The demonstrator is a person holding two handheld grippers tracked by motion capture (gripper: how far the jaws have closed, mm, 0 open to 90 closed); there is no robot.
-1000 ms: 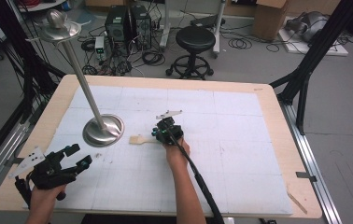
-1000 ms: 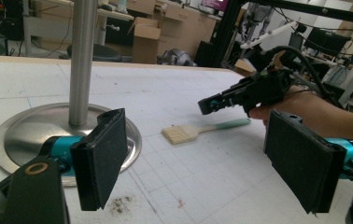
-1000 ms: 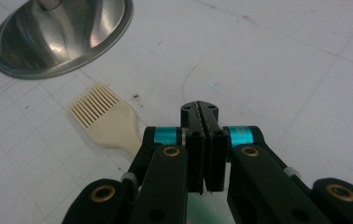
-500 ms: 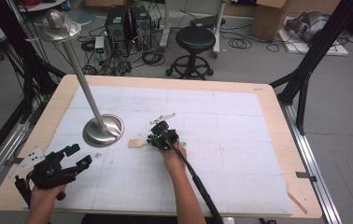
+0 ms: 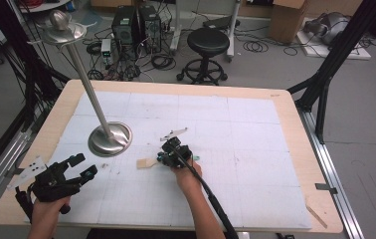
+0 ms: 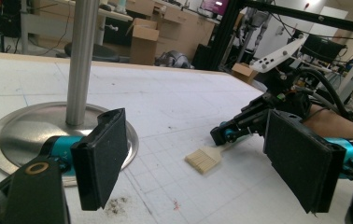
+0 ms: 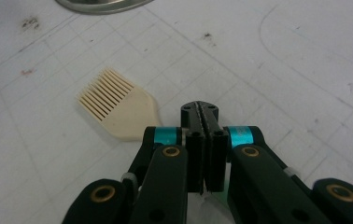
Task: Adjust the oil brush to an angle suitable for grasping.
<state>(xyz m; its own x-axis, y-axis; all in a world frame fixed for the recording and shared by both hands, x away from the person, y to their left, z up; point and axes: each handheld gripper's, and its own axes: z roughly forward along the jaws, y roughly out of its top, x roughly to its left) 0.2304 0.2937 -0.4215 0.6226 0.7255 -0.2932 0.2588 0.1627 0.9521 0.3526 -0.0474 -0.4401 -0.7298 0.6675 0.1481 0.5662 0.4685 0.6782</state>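
A pale wooden table topped with a white gridded mat is seen in a workshop, with cables, a black round stool and computer towers on the grey floor beyond its far edge.

Nearest the camera, at the table's near left corner, the left gripper is held in a hand just above the mat. Its two black padded jaws are spread wide with nothing between them, as is shown plainly in the left gripper view.

A little farther in, near the middle of the mat, the right gripper is held low by the other hand, a black cable being trailed back along the forearm. In the right gripper view its jaws are pressed together, and the handle of a small cream plastic brush with a flat fan of bristles appears to be clamped between them; the handle itself is hidden behind the jaw tips, so the pinch is judged from the brush head lying directly at them. The brush is laid flat on the mat, its bristles directed away from the gripper toward the table's left side.

Farther back and to the left, well apart from the brush, the round base of a brushed steel stand is seated on the mat. A slim steel pole is carried up from it, topped by a shallow dish.

Dark specks of debris are scattered on the mat near the base.
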